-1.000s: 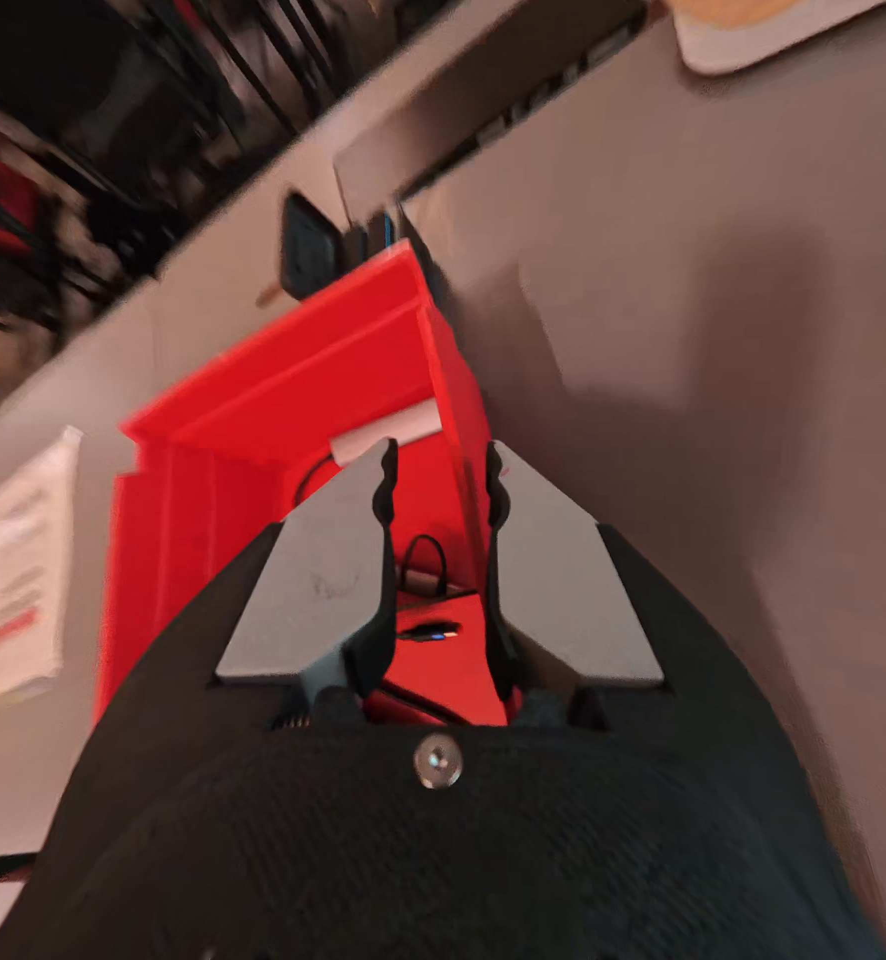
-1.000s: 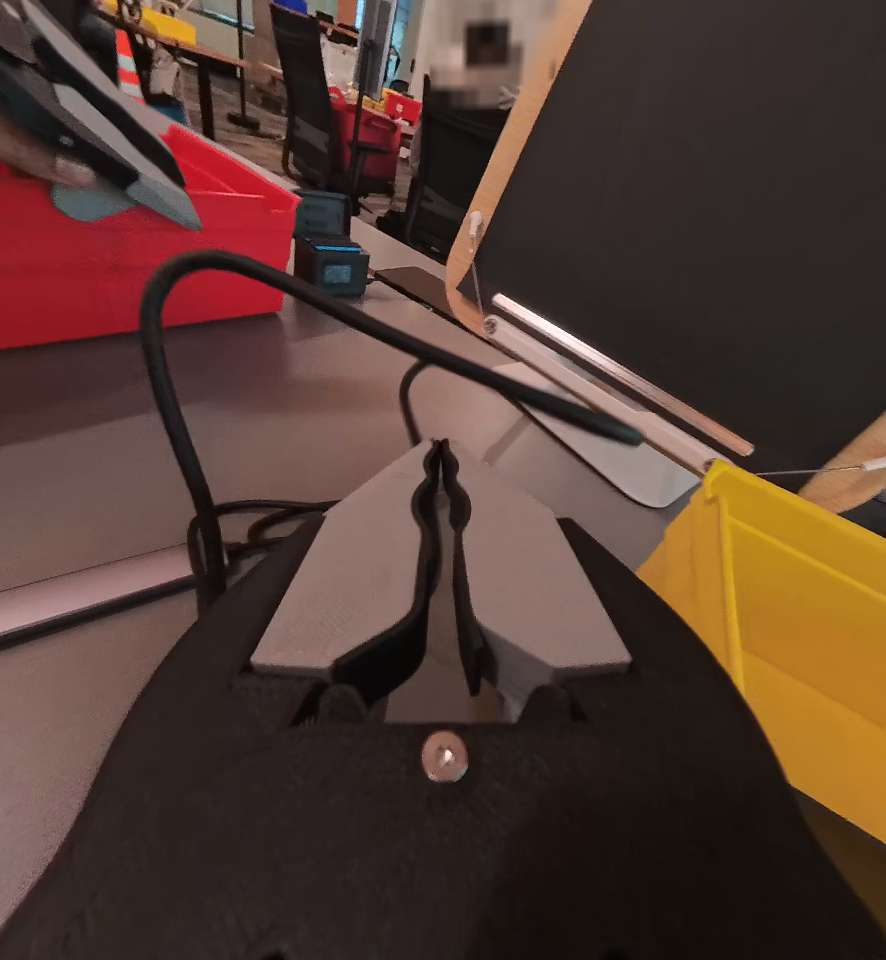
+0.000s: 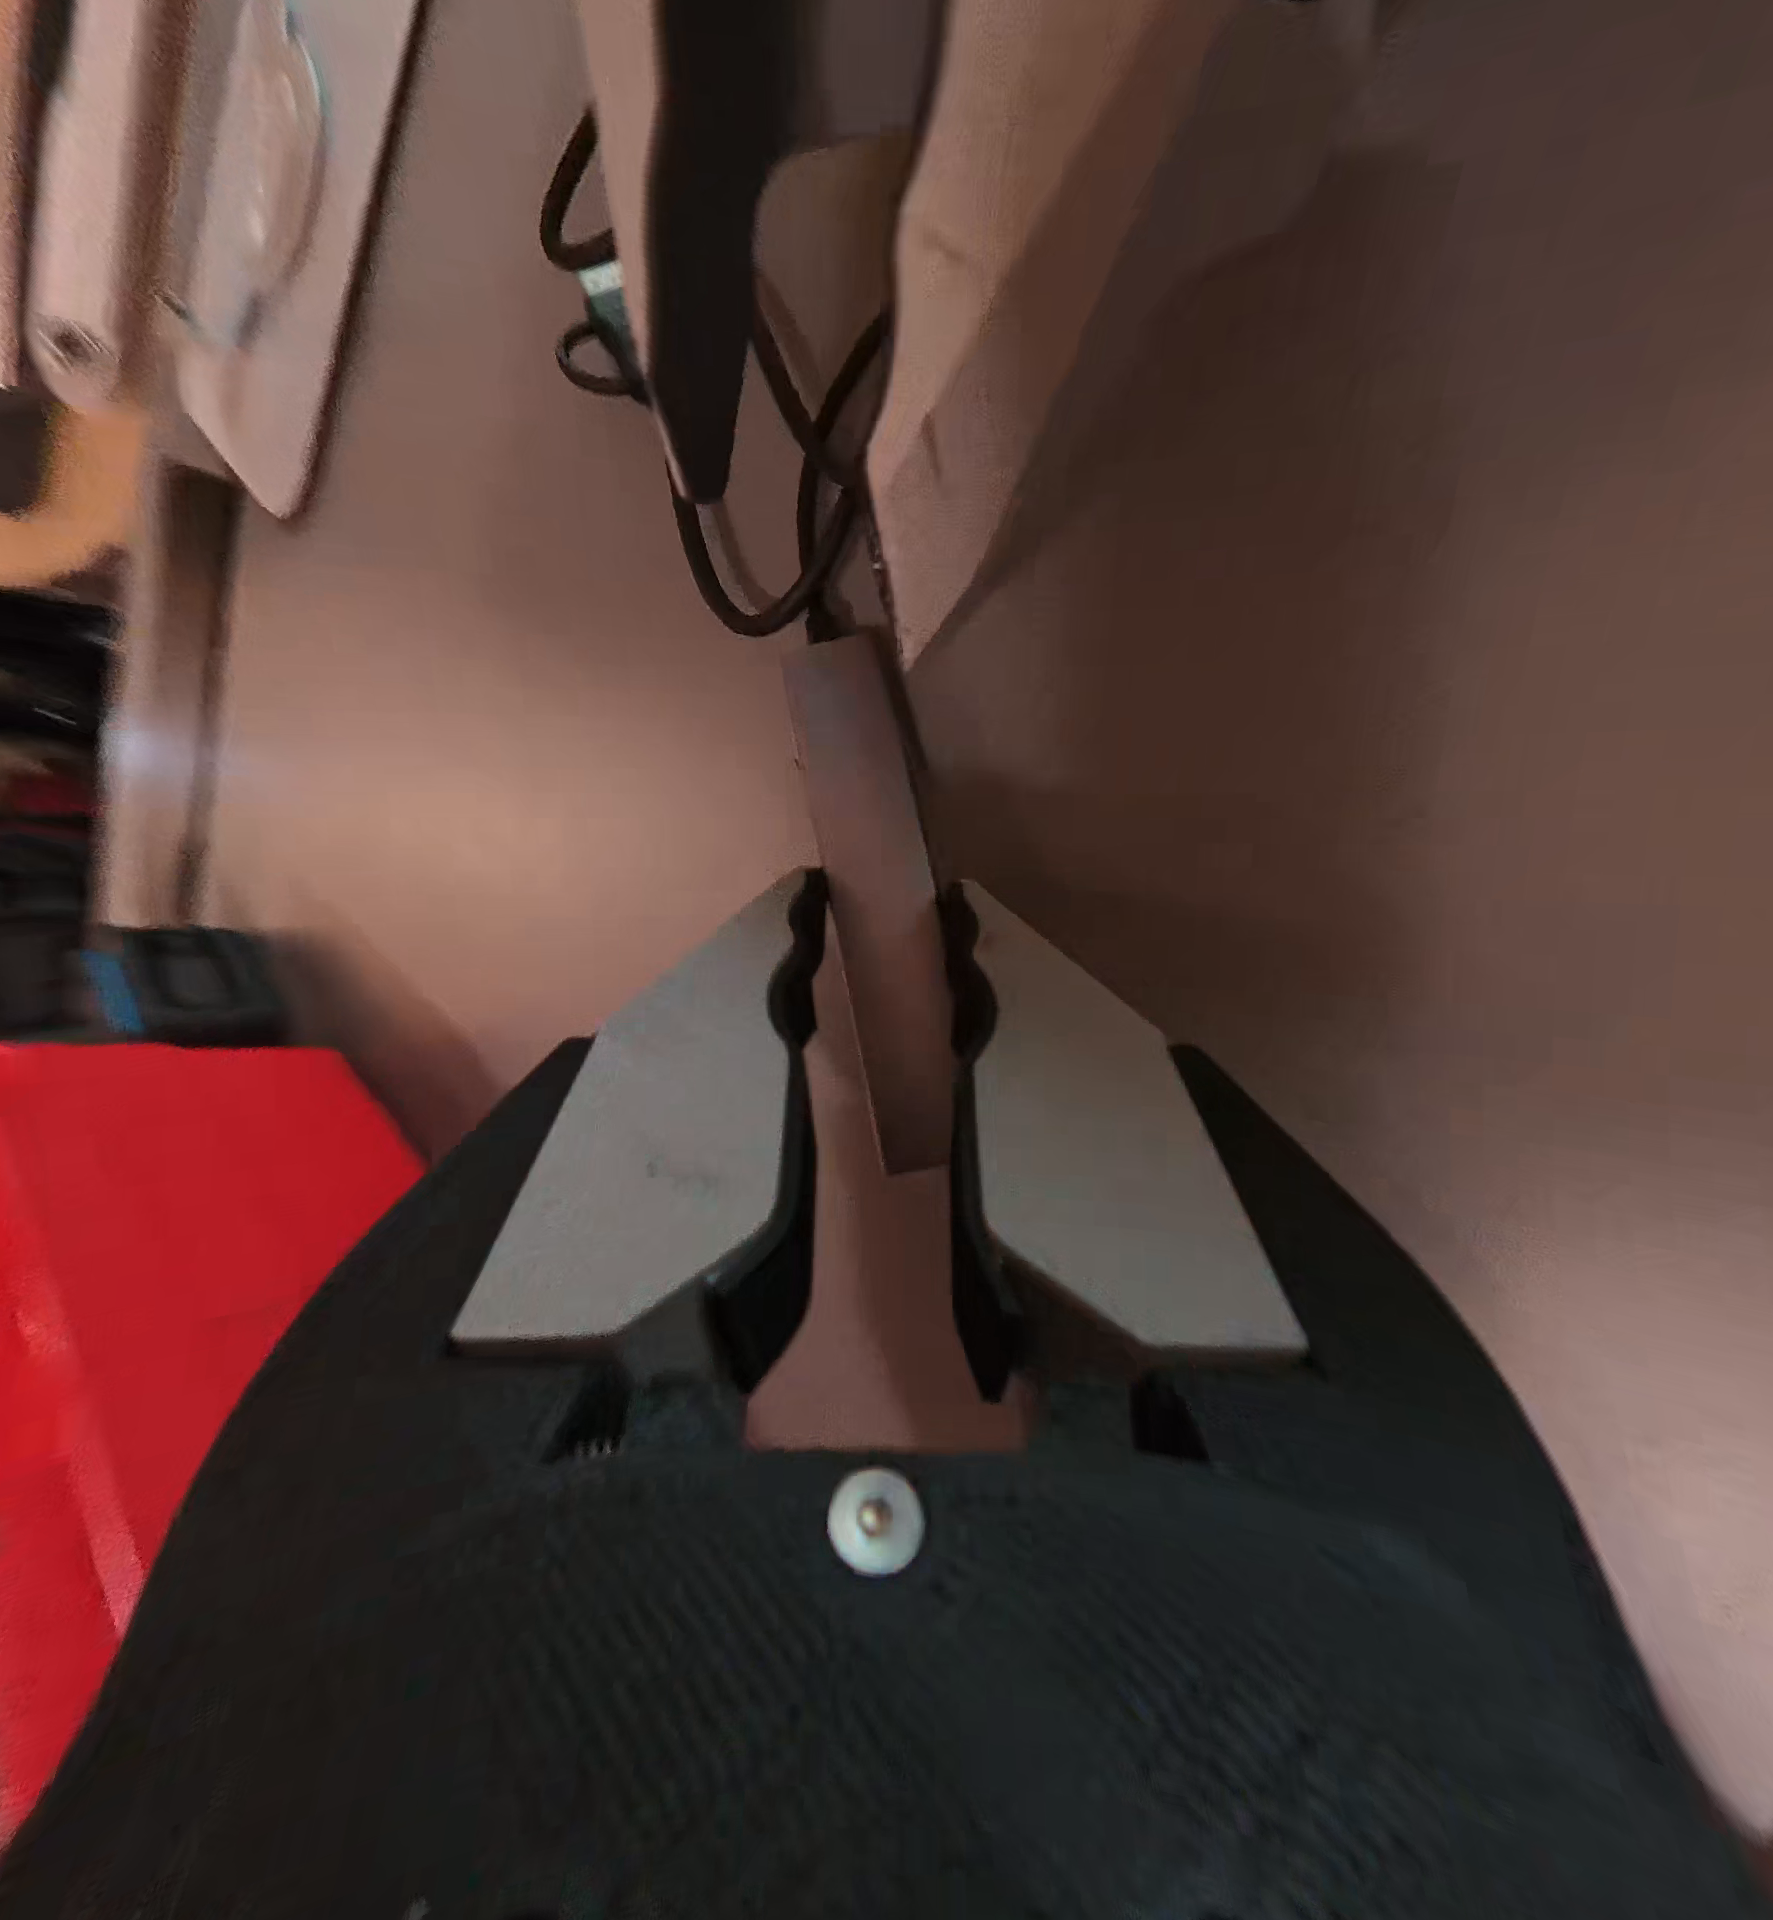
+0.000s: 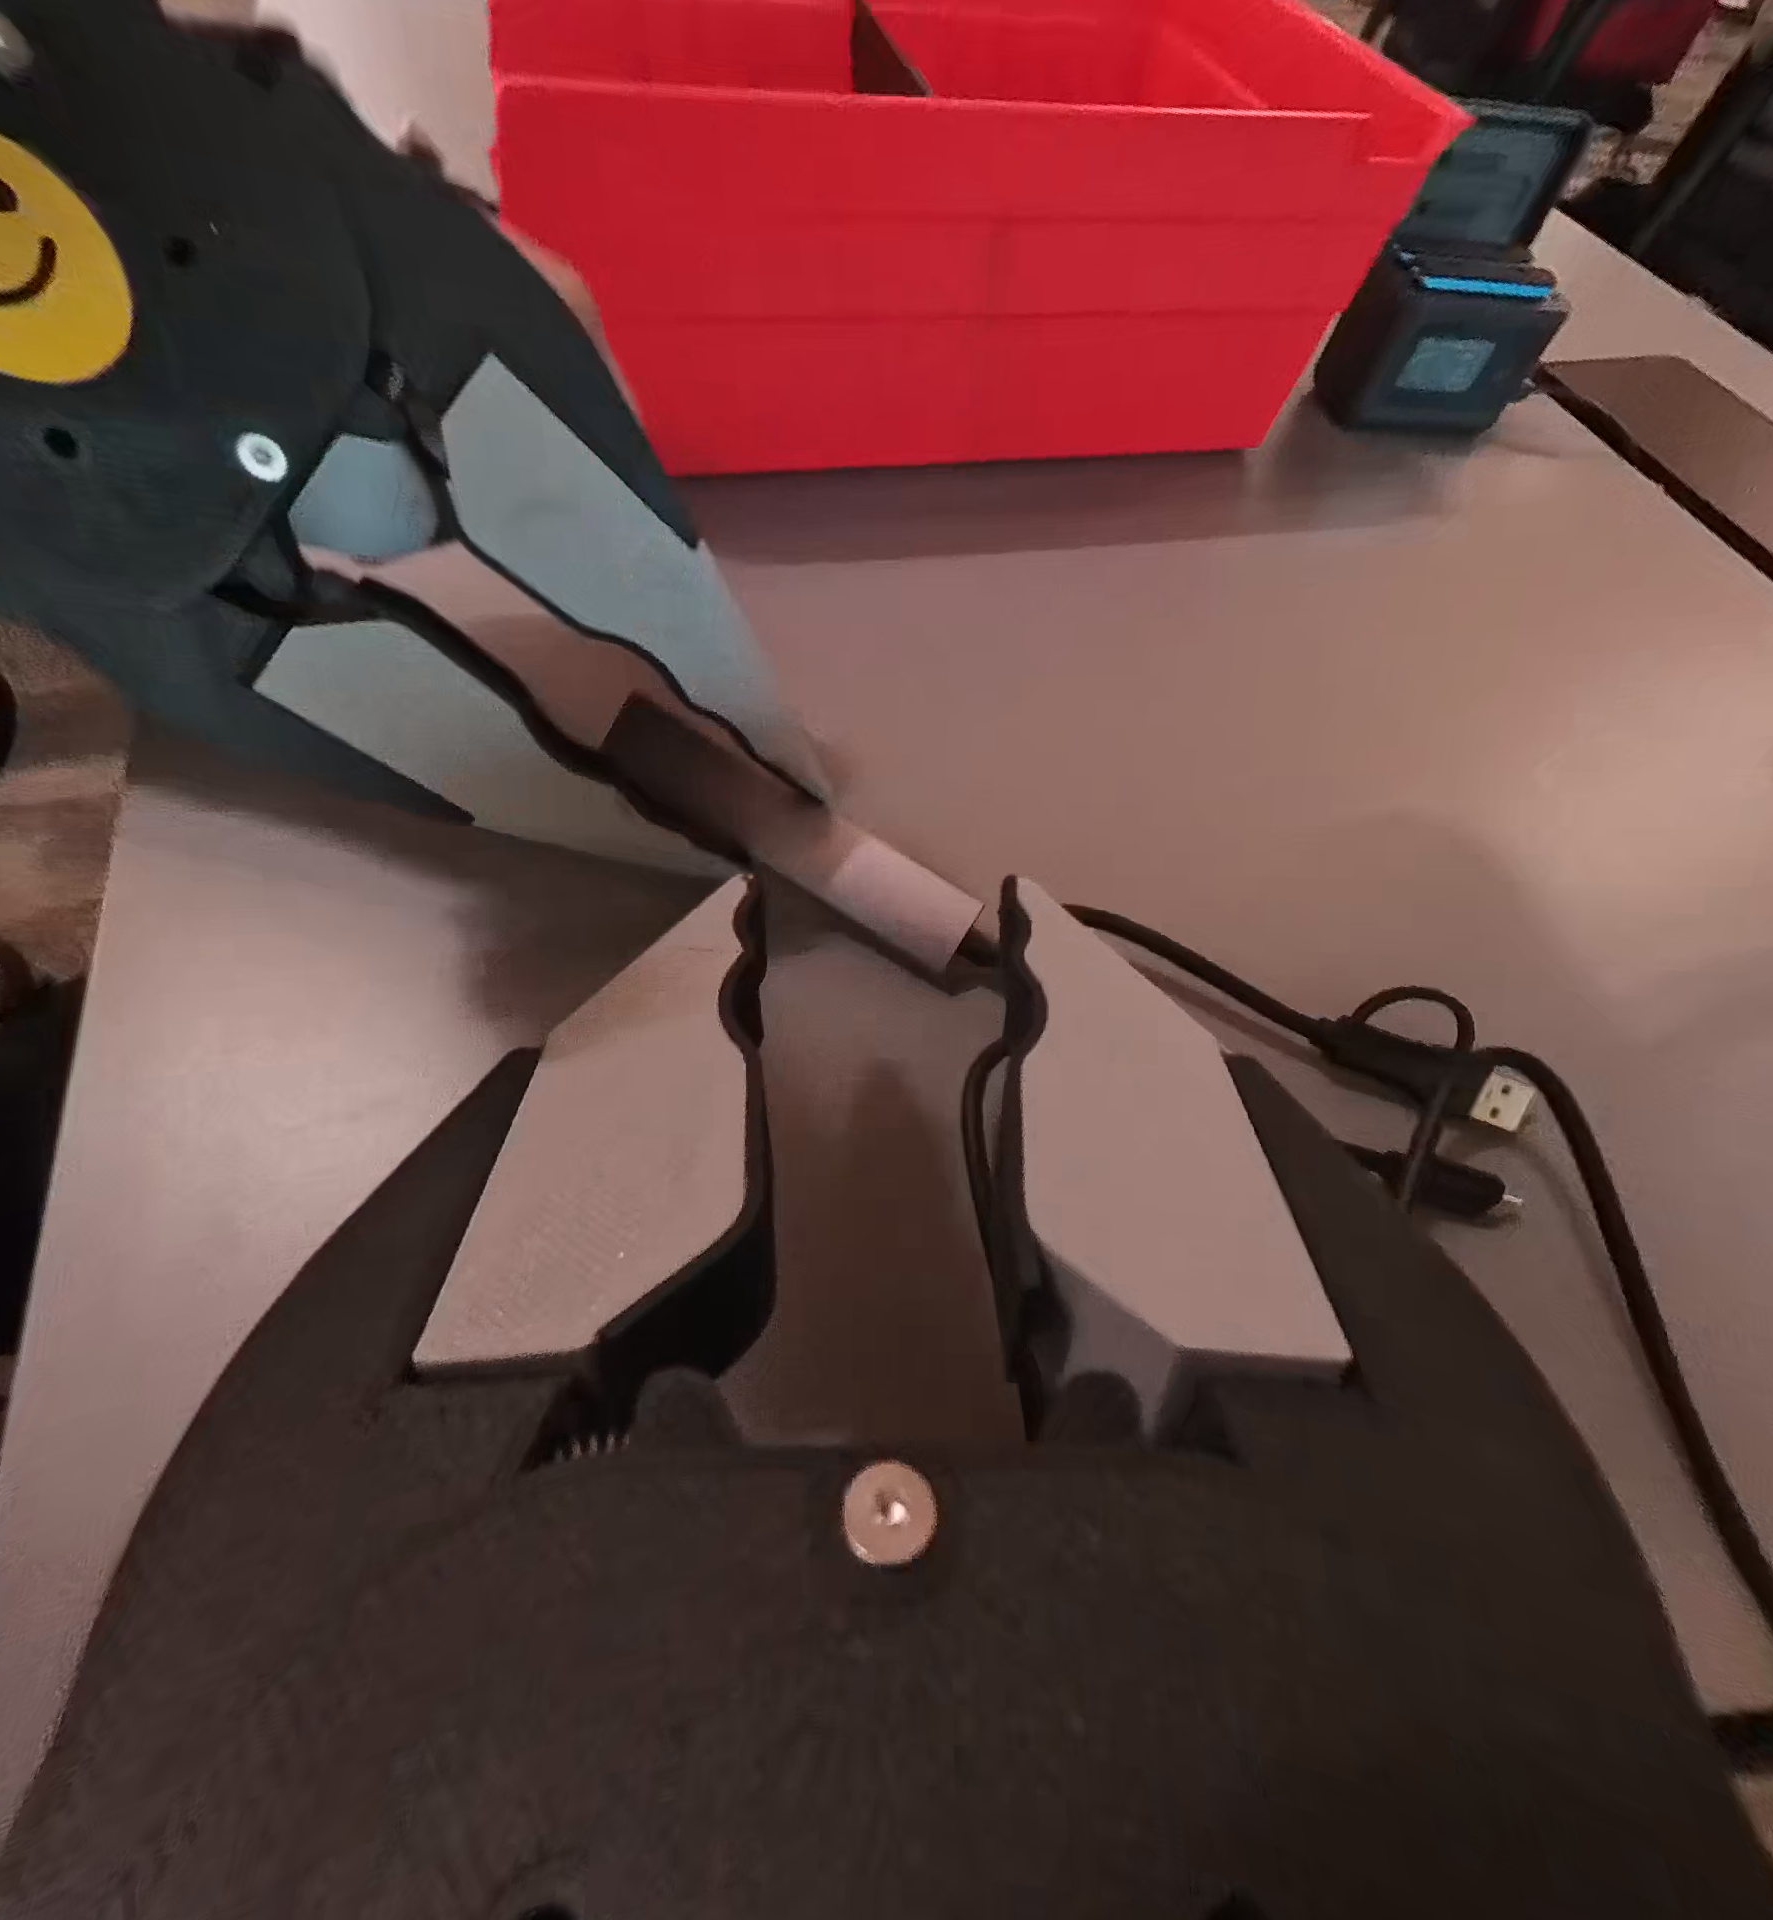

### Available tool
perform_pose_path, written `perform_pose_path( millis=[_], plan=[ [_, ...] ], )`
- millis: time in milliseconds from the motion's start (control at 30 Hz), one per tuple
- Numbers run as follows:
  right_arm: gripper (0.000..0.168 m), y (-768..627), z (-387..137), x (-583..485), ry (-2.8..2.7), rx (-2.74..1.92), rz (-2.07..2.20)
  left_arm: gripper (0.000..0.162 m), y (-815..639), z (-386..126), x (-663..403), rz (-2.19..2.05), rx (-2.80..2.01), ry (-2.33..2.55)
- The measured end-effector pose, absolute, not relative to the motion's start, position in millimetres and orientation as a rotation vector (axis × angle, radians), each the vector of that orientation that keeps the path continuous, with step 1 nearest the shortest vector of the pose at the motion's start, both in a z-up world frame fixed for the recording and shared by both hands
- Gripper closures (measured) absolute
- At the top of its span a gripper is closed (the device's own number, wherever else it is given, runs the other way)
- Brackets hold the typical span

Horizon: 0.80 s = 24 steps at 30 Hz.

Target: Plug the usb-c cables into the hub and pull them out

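Low over the grey tabletop (image 4: 1277, 707), the left gripper (image 3: 877, 914) has its fingers clamped on a slim grey usb hub (image 3: 866, 831), held edge-up between them. Opposite it, the right gripper (image 4: 877, 914) waits with fingers spread wide, its tips just beside the hub's free end. Black usb-c cables (image 4: 1412, 1049) lie loose on the tabletop to the right, with a red bin (image 4: 965, 270) standing behind.
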State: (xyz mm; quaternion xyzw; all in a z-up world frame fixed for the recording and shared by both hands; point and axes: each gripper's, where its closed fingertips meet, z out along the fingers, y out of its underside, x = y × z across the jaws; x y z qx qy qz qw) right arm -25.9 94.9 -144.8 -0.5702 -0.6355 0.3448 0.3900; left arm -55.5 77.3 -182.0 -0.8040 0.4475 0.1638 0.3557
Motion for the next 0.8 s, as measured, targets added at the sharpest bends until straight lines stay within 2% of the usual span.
perform_pose_path(
  millis=[67,200,367,433,500,600,700,800],
  plan=[
    [0.119,89,-149,-27,-1.685,-1.382,0.816,0.14,77,-172,-57,0.601,-1.915,1.289],
    [0.116,96,-162,-34,-1.777,-1.238,0.576,0.141,72,-153,-55,0.814,-1.631,1.412],
    [0.109,90,-158,-52,-1.828,-1.173,0.637,0.141,66,-147,-59,1.005,-1.366,1.535],
    [0.113,90,-157,-57,-1.852,-1.119,0.604,0.141,65,-145,-60,1.039,-1.301,1.537],
    [0.143,93,-164,-58,-1.902,-1.113,0.562,0.141,65,-148,-59,1.046,-1.272,1.554],
    [0.146,94,-168,-55,-1.937,-1.148,0.597,0.141,72,-152,-64,0.976,-1.349,1.466],
    [0.149,99,-153,-51,-1.87,-1.118,0.594,0.141,77,-134,-70,0.753,-1.528,1.201],
    [0.15,103,-146,-43,-1.837,-1.089,0.592,0.127,74,-118,-75,0.312,-1.756,0.894]
  ],
)
